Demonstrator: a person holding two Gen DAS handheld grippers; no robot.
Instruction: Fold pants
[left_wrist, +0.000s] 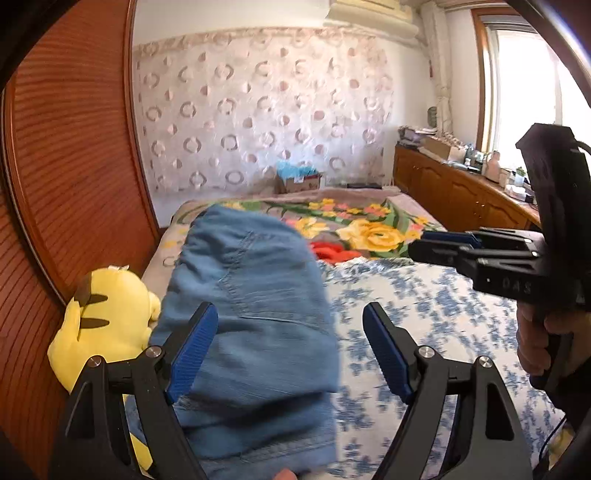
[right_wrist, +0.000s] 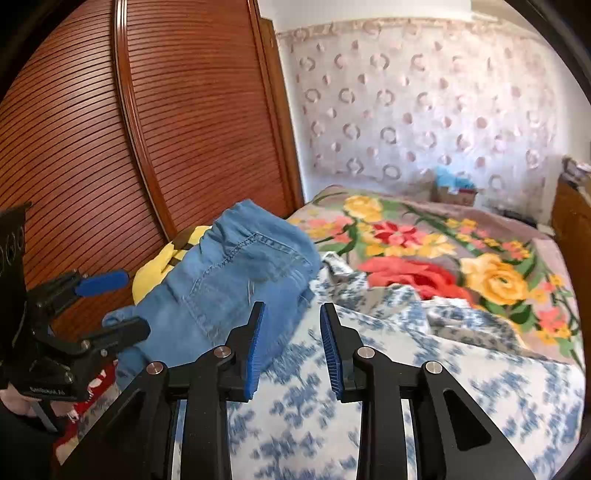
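Note:
Light blue denim pants (left_wrist: 251, 295) lie folded in a compact stack on the left side of the bed, back pocket up (right_wrist: 229, 280). My left gripper (left_wrist: 290, 310) hovers over their near end. Its blue pads (left_wrist: 195, 347) stand wide apart on either side of the cloth without pressing it. It also shows at the left edge of the right wrist view (right_wrist: 125, 306). My right gripper (right_wrist: 293, 308) sits just right of the pants over the blue-and-white sheet, jaws partly apart with nothing between them. In the left wrist view the right gripper (left_wrist: 424, 245) points left, held by a hand (left_wrist: 535, 343).
A yellow plush toy (left_wrist: 107, 314) lies between the pants and the slatted wooden wardrobe door (left_wrist: 74, 166). A blue-and-white sheet (left_wrist: 424, 314) covers the near bed, a floral blanket (right_wrist: 424, 251) the far part. A cluttered wooden cabinet (left_wrist: 461, 188) runs along the right.

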